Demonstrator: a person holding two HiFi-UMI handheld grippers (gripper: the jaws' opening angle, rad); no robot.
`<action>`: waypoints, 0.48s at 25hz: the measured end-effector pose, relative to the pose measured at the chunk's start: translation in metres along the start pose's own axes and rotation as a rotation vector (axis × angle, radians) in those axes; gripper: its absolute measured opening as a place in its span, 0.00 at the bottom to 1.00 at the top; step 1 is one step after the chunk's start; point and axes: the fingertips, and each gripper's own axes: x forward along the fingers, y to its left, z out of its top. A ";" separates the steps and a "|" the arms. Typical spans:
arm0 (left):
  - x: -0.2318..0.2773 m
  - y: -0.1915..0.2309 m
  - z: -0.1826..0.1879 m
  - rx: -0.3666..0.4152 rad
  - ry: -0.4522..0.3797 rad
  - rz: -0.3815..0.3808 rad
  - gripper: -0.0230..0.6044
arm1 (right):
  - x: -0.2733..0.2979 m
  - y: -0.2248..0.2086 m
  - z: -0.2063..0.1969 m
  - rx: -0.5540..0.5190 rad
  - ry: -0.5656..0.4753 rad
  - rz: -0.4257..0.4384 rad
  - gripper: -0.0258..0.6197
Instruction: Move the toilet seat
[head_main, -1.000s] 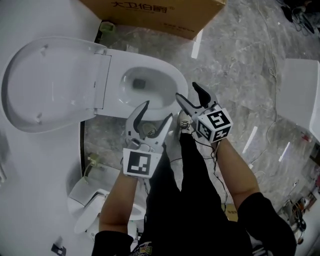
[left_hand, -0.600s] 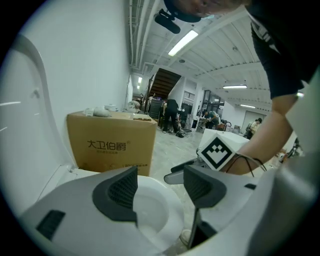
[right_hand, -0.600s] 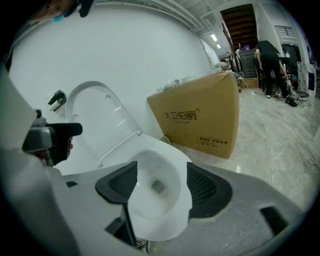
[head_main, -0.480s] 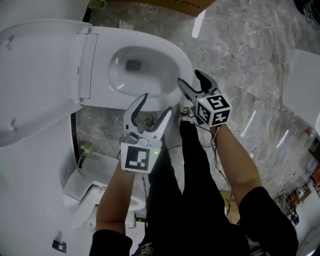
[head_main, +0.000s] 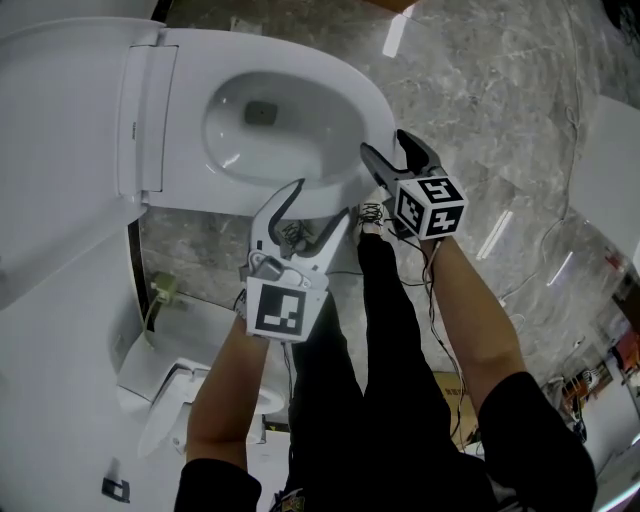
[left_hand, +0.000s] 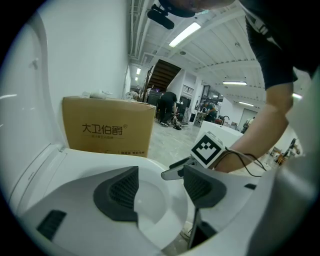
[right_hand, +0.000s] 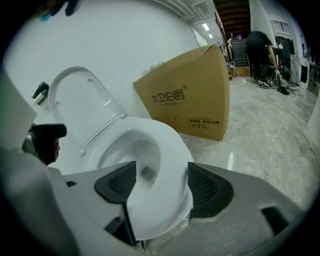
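Both grippers at the front rim of the toilet, fingers spread wide.

The toilet seat (head_main: 366, 112) lies flat on the bowl, with the lid (head_main: 60, 130) raised behind it and a cardboard box (right_hand: 190, 100) on the marble floor (head_main: 480, 120) beyond. The right gripper (head_main: 384, 143) points down at the seat's front edge; its fingers have just been opening, and the seat's rim sits between them without being pressed. The left gripper (head_main: 320, 200) hangs just beside it at the near side of the rim, fingers wide apart and holding nothing.
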 end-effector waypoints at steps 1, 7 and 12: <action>0.002 0.001 -0.003 -0.005 0.003 -0.002 0.46 | 0.003 -0.001 -0.001 0.000 0.001 -0.004 0.55; 0.009 0.003 -0.011 -0.019 0.001 -0.006 0.46 | 0.017 -0.008 -0.009 0.013 0.016 -0.042 0.56; 0.009 0.005 -0.016 -0.032 -0.001 -0.006 0.46 | 0.023 -0.013 -0.014 -0.011 0.040 -0.104 0.49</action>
